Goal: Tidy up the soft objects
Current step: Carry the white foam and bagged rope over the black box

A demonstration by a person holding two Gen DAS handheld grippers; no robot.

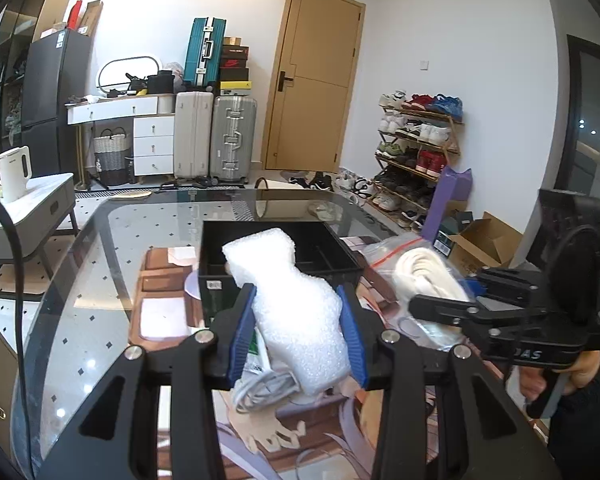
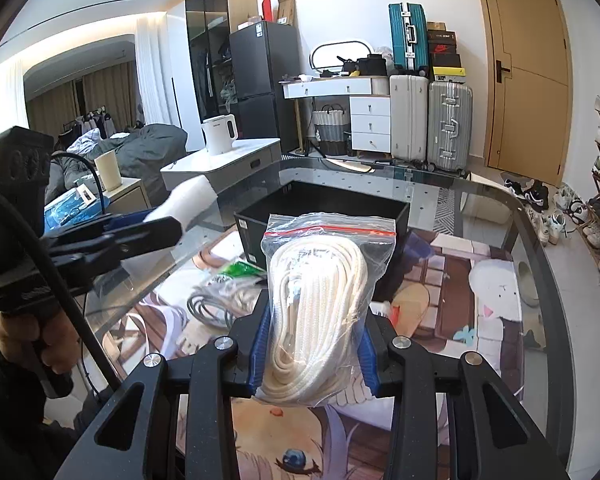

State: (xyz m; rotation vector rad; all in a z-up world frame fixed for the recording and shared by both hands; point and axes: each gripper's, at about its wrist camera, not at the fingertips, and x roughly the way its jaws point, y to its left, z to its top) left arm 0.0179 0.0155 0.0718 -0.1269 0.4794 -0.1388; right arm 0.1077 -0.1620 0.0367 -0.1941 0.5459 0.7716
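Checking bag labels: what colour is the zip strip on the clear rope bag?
Red, clearest in the right wrist view.

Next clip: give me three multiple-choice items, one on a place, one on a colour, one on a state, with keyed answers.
1. Where is the black bin?
A. on the glass table
B. on the floor
C. on the shoe rack

2. What colour is the bag's zip strip?
A. blue
B. red
C. green

3. What does the left tool hold?
A. nothing
B. a grey cable
C. white foam

Answers:
1. A, the bin stands on the table ahead of both tools.
2. B, a red line runs across the top of the rope bag, which the right tool grips.
3. C, its blue pads press the foam from both sides.
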